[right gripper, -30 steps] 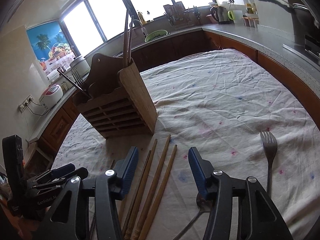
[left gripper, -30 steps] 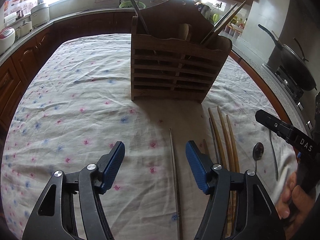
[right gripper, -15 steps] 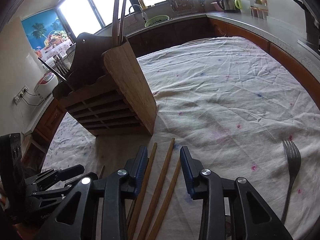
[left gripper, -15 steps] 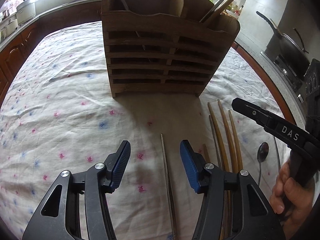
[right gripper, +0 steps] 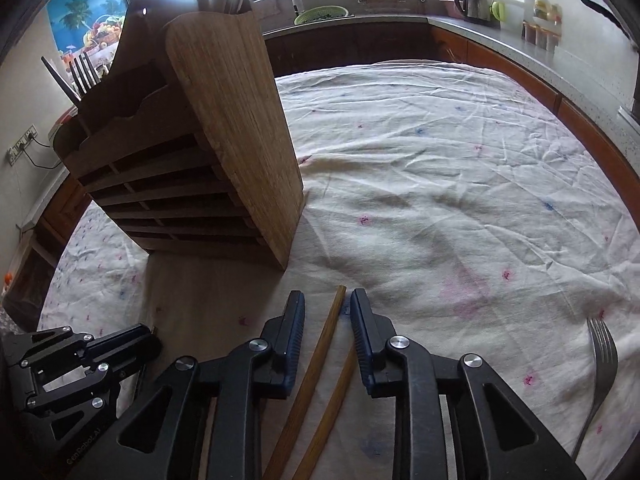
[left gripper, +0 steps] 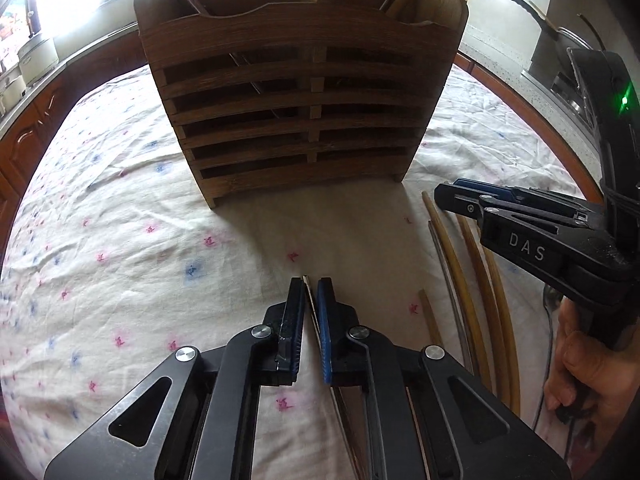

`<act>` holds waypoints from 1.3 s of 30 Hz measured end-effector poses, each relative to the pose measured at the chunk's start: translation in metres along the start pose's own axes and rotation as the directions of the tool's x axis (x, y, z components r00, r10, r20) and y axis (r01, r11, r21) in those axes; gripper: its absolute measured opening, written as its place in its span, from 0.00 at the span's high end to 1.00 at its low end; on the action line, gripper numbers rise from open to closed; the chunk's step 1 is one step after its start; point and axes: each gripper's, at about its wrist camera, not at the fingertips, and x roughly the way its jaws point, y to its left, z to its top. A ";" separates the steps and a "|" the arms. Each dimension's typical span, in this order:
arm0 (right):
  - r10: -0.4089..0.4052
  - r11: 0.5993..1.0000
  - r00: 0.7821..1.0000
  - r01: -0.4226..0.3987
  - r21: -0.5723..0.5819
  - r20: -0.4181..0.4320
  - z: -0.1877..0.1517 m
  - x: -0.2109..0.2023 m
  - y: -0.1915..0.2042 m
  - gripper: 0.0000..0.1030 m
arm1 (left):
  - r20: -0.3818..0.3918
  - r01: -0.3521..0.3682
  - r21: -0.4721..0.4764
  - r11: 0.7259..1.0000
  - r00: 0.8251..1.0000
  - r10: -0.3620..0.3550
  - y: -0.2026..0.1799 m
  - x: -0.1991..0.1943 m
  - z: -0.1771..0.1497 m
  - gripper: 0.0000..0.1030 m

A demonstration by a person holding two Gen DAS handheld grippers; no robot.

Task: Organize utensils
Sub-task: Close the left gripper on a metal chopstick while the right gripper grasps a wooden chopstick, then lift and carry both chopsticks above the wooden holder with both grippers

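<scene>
My left gripper point(left gripper: 308, 285) is shut on a thin metal chopstick point(left gripper: 307, 280) that lies on the flowered tablecloth point(left gripper: 120, 240), in front of the slatted wooden utensil holder point(left gripper: 304, 120). My right gripper point(right gripper: 326, 300) hangs low over two wooden chopsticks point(right gripper: 320, 356). Its jaws are closing around them, with a gap still on each side of the pads. In the left wrist view the right gripper point(left gripper: 452, 196) sits over a bundle of wooden chopsticks point(left gripper: 468, 300) right of the holder. The holder point(right gripper: 224, 120) has forks and chopsticks standing in it.
A metal fork point(right gripper: 602, 354) lies on the cloth at the right. Another metal chopstick point(left gripper: 444, 260) lies beside the wooden ones. A wok point(left gripper: 560, 36) and a kettle point(right gripper: 474, 0) stand on the counter around the table. A hand point(left gripper: 588, 368) holds the right gripper.
Both grippers came lower and nearer the holder. The left jaws closed onto the metal chopstick. The right jaws narrowed around the wooden chopsticks.
</scene>
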 end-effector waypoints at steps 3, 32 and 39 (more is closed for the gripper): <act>-0.030 0.999 1.000 0.030 -0.019 -0.001 -0.001 0.000 0.001 0.90 | 0.006 0.001 -0.005 1.000 1.000 -0.001 -0.002 0.002 0.002 0.95; 0.184 0.979 0.959 -0.198 0.046 0.217 -0.003 -0.123 0.007 0.95 | 0.222 0.168 -0.170 0.971 0.967 -0.128 0.049 -0.121 -0.017 0.97; 0.203 0.976 0.939 -0.218 0.025 0.277 -0.004 -0.155 0.013 0.95 | 0.277 0.169 -0.160 0.972 0.953 -0.120 0.048 -0.151 -0.023 0.97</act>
